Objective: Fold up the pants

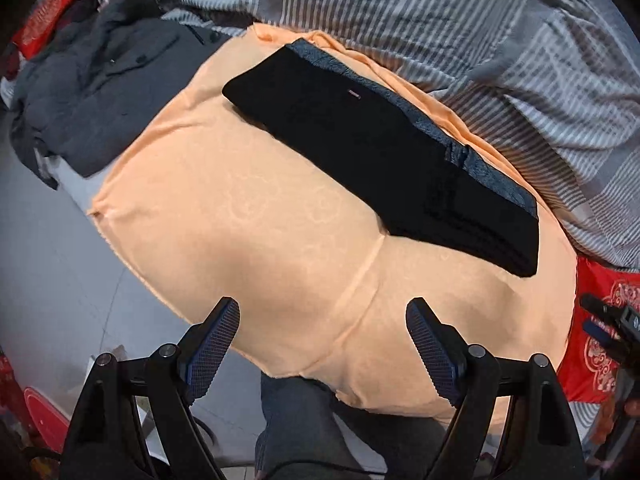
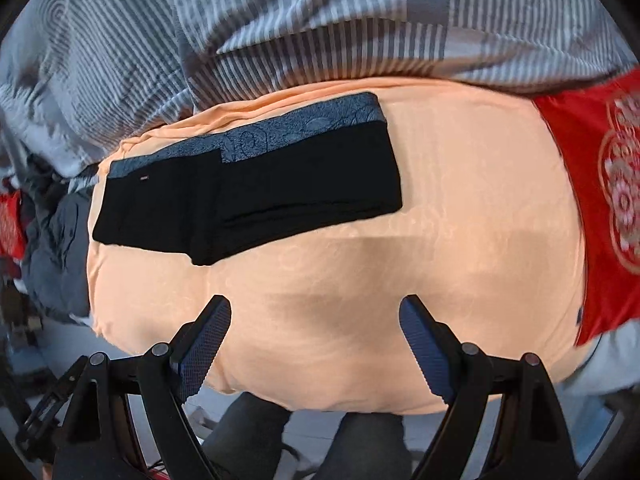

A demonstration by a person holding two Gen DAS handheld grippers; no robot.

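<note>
Orange cloth — black folded pants on it.

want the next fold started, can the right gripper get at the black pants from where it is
Probably yes. The right gripper hangs open and empty over bare orange sheet, and the black pants lie flat just beyond it with nothing between.

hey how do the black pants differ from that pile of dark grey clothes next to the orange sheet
The black folded pants lie flat in a tidy long strip with straight edges; the dark grey crumpled clothes pile is bunched and wrinkled. The pants rest on the orange patterned sheet; the pile sits beyond its left edge. The pants show a blue-grey patterned lining along one side; the pile shows buttons. Neither is touched by either gripper's fingers.
</note>
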